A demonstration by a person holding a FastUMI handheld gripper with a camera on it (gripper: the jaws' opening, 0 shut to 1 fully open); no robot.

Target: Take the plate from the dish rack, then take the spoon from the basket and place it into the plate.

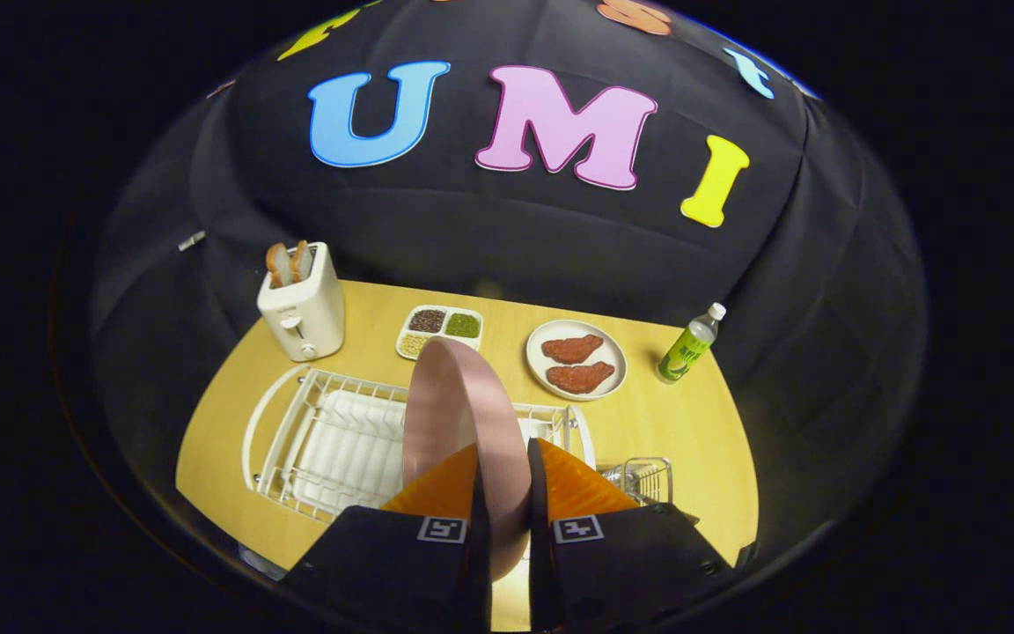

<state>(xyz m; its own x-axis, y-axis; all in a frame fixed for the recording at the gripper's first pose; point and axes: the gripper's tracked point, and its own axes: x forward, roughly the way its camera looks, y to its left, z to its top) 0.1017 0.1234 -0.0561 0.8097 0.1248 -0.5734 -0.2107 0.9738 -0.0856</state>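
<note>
2 orange fingers (pixel 450 484) of the gripper (pixel 504 493) clamping an upright pink plate (pixel 463 423) edge-on, lifting above the white dish rack (pixel 331 440); wire basket (pixel 643 478) sitting just right; toaster (pixel 303 308) and steaks (pixel 576 363) lying beyond.

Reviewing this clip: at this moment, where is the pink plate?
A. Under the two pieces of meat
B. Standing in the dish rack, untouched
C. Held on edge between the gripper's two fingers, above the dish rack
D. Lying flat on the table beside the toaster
C: the pink plate stands on edge, pinched between the orange fingers of the gripper, raised over the white dish rack.
</note>
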